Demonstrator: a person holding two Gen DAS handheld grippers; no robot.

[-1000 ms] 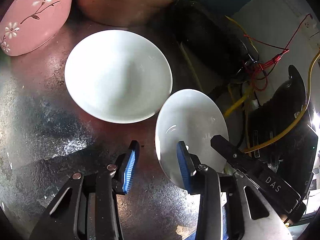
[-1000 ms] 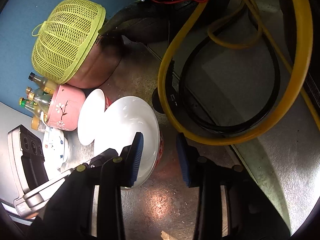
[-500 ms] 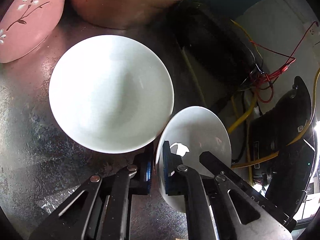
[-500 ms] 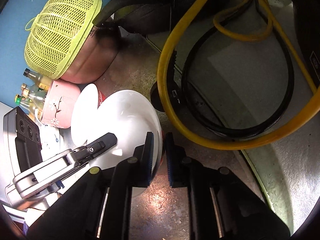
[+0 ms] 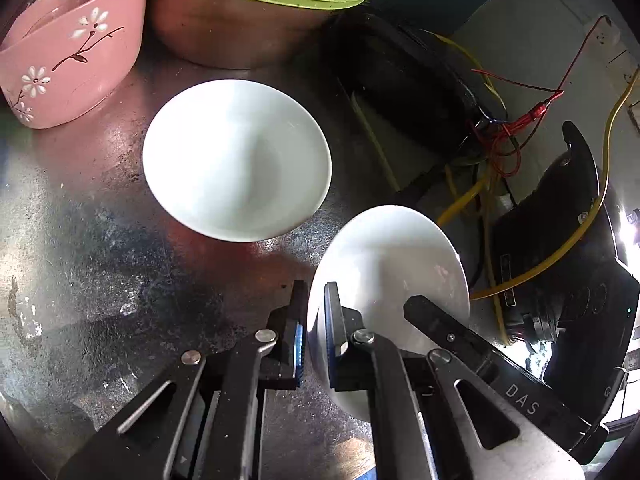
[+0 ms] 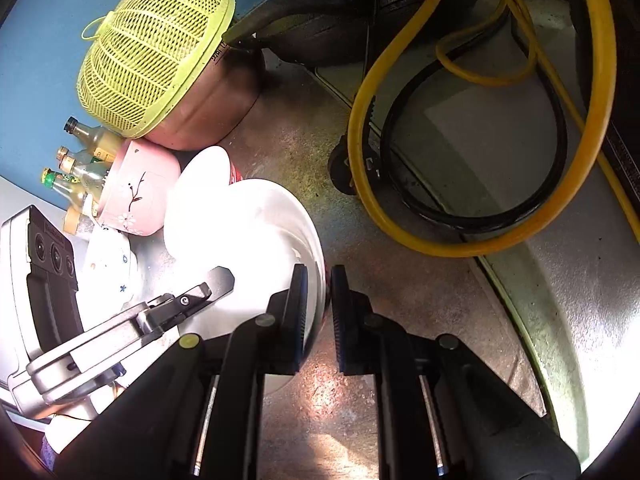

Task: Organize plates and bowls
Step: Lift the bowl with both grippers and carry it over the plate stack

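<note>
We have both grippers clamped on one white bowl (image 5: 384,280): left gripper (image 5: 316,328) on its near rim, right gripper (image 6: 318,312) on the opposite rim. Second white bowl (image 5: 236,160) lies just beyond, toward the pink bowl (image 5: 68,68).

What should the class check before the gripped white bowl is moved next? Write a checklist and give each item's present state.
1. Left gripper shut on the near bowl at its rim: ok.
2. Right gripper shut on the opposite rim of the same bowl: ok.
3. Far bowl upright and empty: ok.
4. Far bowl apart from the pink bowl: ok.
5. Near bowl lifted off the table: cannot tell.
</note>
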